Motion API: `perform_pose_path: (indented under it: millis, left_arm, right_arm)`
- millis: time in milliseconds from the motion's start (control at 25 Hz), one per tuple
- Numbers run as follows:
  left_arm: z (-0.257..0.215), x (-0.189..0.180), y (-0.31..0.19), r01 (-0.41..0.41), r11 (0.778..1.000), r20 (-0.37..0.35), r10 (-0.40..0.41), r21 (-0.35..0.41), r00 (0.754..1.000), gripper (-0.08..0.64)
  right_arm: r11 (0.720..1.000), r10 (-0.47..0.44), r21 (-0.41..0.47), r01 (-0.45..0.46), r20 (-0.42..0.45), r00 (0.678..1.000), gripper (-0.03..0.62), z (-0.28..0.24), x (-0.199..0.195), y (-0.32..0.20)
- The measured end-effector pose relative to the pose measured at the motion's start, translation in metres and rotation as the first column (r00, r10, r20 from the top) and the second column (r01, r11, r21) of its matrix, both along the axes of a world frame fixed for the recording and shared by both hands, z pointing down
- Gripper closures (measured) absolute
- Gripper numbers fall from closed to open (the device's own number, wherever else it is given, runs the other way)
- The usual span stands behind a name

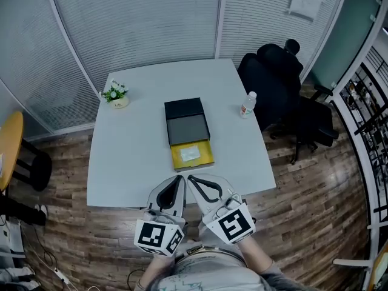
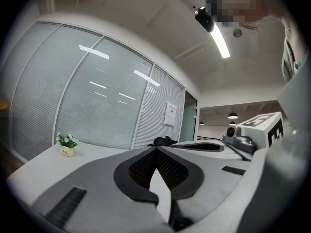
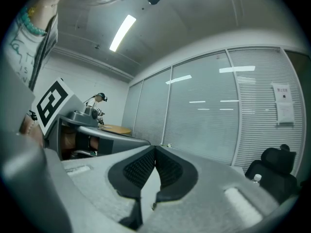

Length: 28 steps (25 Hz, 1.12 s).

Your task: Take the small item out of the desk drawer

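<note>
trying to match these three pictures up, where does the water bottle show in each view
Head view: the water bottle stands near the right edge of the desk, beside the black office chair.
Left gripper view: not in it.
Right gripper view: low at the right, just left of the chair.
Shared landmark: the black office chair, also small near the centre of the left gripper view.

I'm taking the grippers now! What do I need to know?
Left gripper: shut, empty, held over the near edge of the white table.
Right gripper: shut, empty, right beside it.
Desk drawer: in the middle of the table, its yellow tray already pulled out. A pale small item lies inside.
Done: drawer open.
Left: open one gripper, reach in, grasp the item, lift it out.
</note>
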<state>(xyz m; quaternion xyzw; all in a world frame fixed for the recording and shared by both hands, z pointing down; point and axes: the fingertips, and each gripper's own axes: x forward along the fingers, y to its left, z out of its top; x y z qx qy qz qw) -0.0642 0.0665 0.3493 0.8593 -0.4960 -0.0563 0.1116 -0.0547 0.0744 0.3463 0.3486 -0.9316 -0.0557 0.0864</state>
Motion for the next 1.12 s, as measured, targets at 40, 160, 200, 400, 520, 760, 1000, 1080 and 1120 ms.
perform_pose_path:
  millis: [40,160,200,400,520,760,1000,1080,1120]
  left_arm:
    - [0.003,0.002,-0.006,0.003,1.000,0.000,-0.003,-0.003,1.000,0.563]
    - [0.006,0.009,-0.023,0.011,1.000,-0.006,-0.011,-0.016,1.000,0.563]
    - [0.007,0.012,-0.029,0.015,1.000,-0.008,-0.016,-0.021,1.000,0.561]
    - [0.009,0.027,-0.053,0.034,0.999,-0.015,-0.035,-0.036,0.999,0.563]
    - [0.008,0.039,-0.064,0.044,0.999,0.003,-0.044,-0.025,0.999,0.563]
    - [0.009,0.046,-0.079,0.096,0.995,-0.003,-0.096,-0.019,0.995,0.563]
    - [0.014,0.032,-0.085,0.154,0.988,-0.017,-0.155,-0.026,0.988,0.563]
    - [0.013,0.025,-0.089,0.173,0.985,-0.027,-0.173,-0.029,0.984,0.563]
    - [0.013,0.023,-0.090,0.178,0.984,-0.032,-0.179,-0.032,0.983,0.563]
  right_arm:
    - [1.000,-0.004,-0.003,0.004,0.002,1.000,0.589,0.001,0.002,-0.006]
    - [1.000,-0.015,-0.010,0.015,0.000,1.000,0.589,0.005,0.011,-0.023]
    - [1.000,-0.017,-0.009,0.017,0.000,1.000,0.589,0.005,0.014,-0.028]
    - [1.000,-0.023,-0.003,0.023,0.007,1.000,0.589,0.005,0.032,-0.052]
    - [0.999,-0.032,-0.001,0.032,0.017,0.999,0.589,0.005,0.042,-0.064]
    - [0.996,-0.089,-0.003,0.089,0.016,0.996,0.589,0.010,0.049,-0.080]
    - [0.992,-0.125,-0.007,0.125,0.028,0.992,0.589,0.016,0.045,-0.090]
    - [0.991,-0.134,-0.011,0.134,0.034,0.990,0.589,0.017,0.043,-0.094]
    - [0.991,-0.136,-0.015,0.136,0.035,0.990,0.589,0.017,0.041,-0.097]
